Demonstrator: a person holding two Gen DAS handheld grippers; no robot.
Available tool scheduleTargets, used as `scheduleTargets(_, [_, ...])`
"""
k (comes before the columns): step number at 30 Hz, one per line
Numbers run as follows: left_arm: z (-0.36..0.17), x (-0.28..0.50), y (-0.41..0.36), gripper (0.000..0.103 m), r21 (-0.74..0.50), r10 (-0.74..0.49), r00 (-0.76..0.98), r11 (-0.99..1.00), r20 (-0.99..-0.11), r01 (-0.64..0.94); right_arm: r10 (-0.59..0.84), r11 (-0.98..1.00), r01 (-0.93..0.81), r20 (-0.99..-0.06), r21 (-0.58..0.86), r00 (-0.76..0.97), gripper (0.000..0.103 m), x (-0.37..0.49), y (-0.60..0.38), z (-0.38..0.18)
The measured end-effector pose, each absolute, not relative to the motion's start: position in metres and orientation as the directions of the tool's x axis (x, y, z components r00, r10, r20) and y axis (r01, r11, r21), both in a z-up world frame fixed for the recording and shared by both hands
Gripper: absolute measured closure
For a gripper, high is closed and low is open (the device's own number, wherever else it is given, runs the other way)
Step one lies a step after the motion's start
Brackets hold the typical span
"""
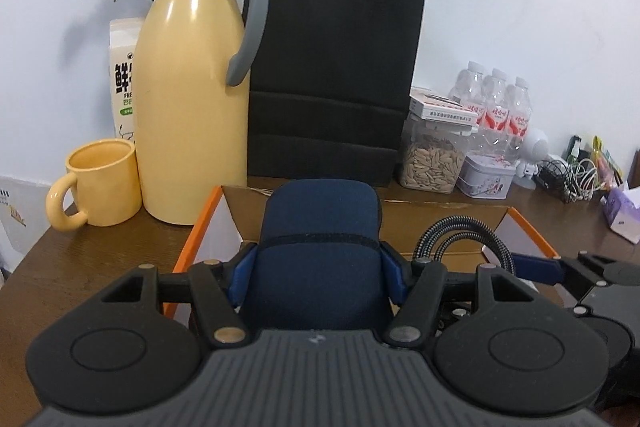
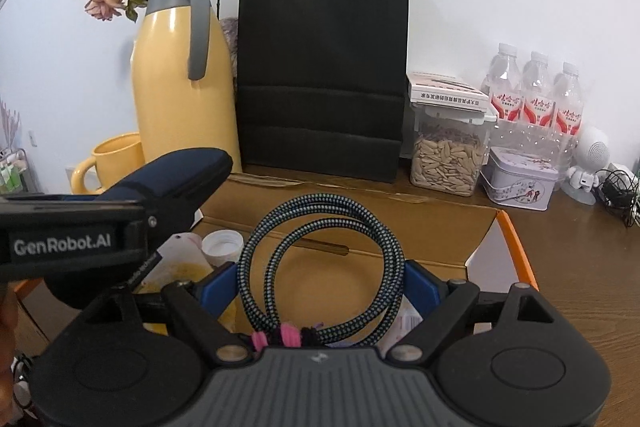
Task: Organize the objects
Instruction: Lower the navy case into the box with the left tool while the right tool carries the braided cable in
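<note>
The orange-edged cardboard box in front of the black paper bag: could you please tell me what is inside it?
Inside the orange-edged cardboard box, the right wrist view shows a white plastic bottle cap, a white packet and something yellow. The grippers and the coiled braided cable hide the rest.

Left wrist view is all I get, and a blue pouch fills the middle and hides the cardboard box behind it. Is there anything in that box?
Observer: Yes. The right wrist view shows a white ribbed cap lying in the cardboard box, next to a white packet.
Operator: And the braided loop poking in at my right edge?
Observer: That is a coiled cable. The right gripper holds it over the box, to the right of your blue pouch.
Operator: Is the coil loose?
Observer: No. Pink and black fuzzy ties bind it at the end nearest the camera.
</note>
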State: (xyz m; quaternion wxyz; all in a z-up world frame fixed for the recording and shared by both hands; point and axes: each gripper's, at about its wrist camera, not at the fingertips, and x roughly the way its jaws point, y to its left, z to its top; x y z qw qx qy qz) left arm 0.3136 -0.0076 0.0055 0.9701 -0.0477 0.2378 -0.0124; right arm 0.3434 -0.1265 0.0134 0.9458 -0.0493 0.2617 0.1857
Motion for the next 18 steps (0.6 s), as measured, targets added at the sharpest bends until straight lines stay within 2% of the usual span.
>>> scheduleTargets(2, [0.006,0.312,-0.010,0.036,-0.086,-0.043,0.888,0.996,-0.457,0.004,0.321,0.927,-0.376,-0.515,-0.004,0.795,0.015,0.342,-0.126,0.014])
scheduleTargets(4, [0.008,0.307,-0.012,0.022,-0.071,-0.024,0.903,0.997,-0.429,-0.008,0.323,0.926,-0.377,-0.515,-0.001,0.794,0.015,0.341,-0.127,0.015])
scheduleTargets(5, [0.010,0.305,-0.013,0.009,-0.062,-0.012,0.910,0.998,-0.414,-0.015,0.324,0.926,-0.377,-0.516,0.002,0.793,0.009,0.341,-0.128,0.015])
scheduleTargets(6, [0.012,0.302,-0.013,0.000,-0.054,-0.003,0.917,0.998,-0.398,-0.020,0.326,0.926,-0.377,-0.517,0.008,0.792,0.001,0.340,-0.129,0.016])
scheduleTargets(8, [0.016,0.298,-0.014,0.000,-0.053,0.004,0.928,0.998,-0.372,-0.025,0.331,0.926,-0.376,-0.515,0.017,0.791,0.000,0.340,-0.132,0.018])
scheduleTargets(18, [0.022,0.290,-0.010,0.000,-0.068,0.013,0.926,0.997,-0.378,-0.041,0.341,0.924,-0.382,-0.483,0.015,0.807,0.000,0.329,-0.137,0.028])
